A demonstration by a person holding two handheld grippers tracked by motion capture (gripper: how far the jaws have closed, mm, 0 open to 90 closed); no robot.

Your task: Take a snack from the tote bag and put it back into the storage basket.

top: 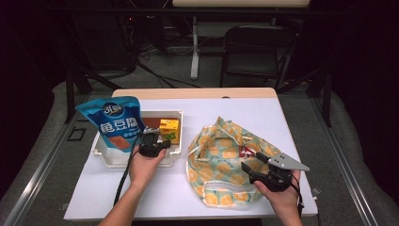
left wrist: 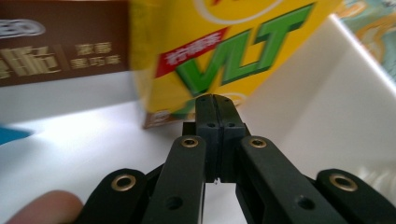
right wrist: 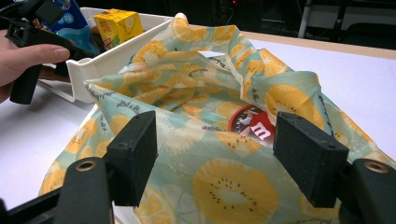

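Note:
A white bin (top: pixel 108 157) on the table's left holds a blue snack bag (top: pixel 117 122), a brown box (top: pixel 151 123) and a yellow drink carton (top: pixel 169 128). My left gripper (top: pixel 154 137) reaches into the bin. Its jaws are shut with nothing between them, tips (left wrist: pixel 215 107) just short of the yellow carton (left wrist: pixel 224 46), with the brown box (left wrist: pixel 60 51) to its left. To the right lies a fruit-print cloth bag (top: pixel 216 165) with a red candy packet (top: pixel 245 151) inside. My right gripper (top: pixel 253 162) stands open at the bag's near-right rim, its jaws (right wrist: pixel 215 154) spread over the cloth (right wrist: pixel 224 186) in front of the candy packet (right wrist: pixel 252 123).
The white table top (top: pixel 291 122) has bare room to the right of and behind the bag. A black chair (top: pixel 256 47) stands beyond the far edge. The bin's wall (right wrist: pixel 107 60) lies close against the bag's left side.

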